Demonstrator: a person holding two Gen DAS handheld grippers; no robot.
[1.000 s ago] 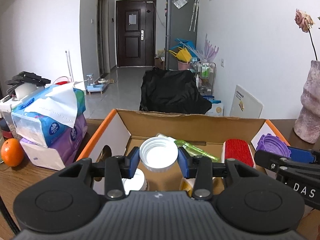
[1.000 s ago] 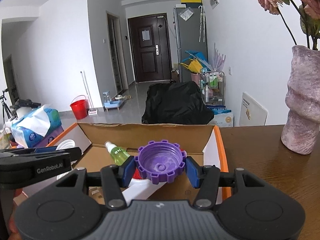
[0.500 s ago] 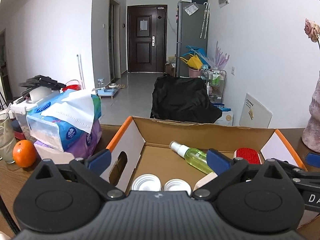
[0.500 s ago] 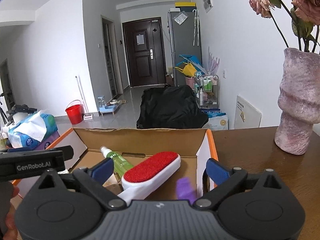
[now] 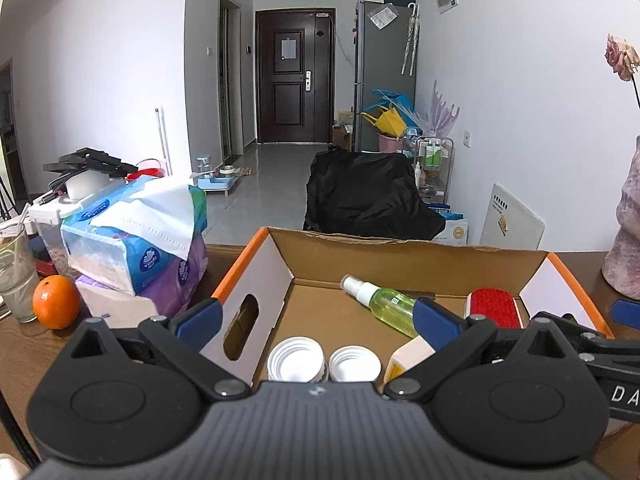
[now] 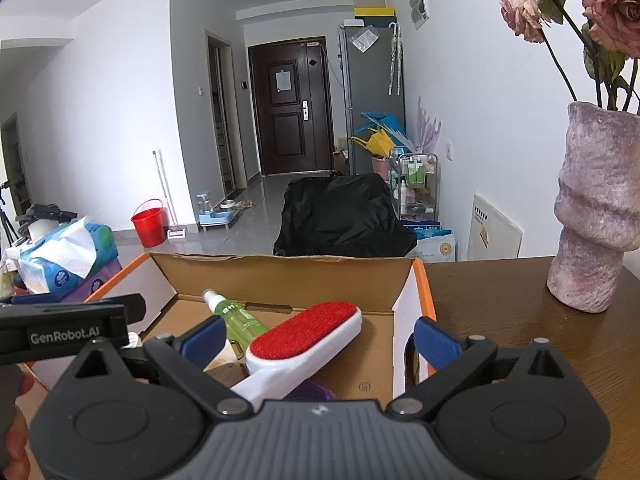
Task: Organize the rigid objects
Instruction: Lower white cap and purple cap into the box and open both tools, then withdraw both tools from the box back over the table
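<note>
Both tools, left tool [image 5: 316,320] and right tool [image 6: 318,338], spread, empty | lift clear of box [image 5: 400,250] without nudging white caps [image 5: 296,364]

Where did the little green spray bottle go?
The green spray bottle is lying on its side inside the cardboard box, near the back wall. In the left wrist view, the red lint brush is to its right and two white caps sit in front.

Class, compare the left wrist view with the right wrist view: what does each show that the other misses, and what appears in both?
Left wrist only: two white caps side by side in the box, and an orange.
Right wrist only: a red bucket and a sliver of purple cap under the brush.
Both: box, spray bottle, brush, tissue packs, vase.
</note>
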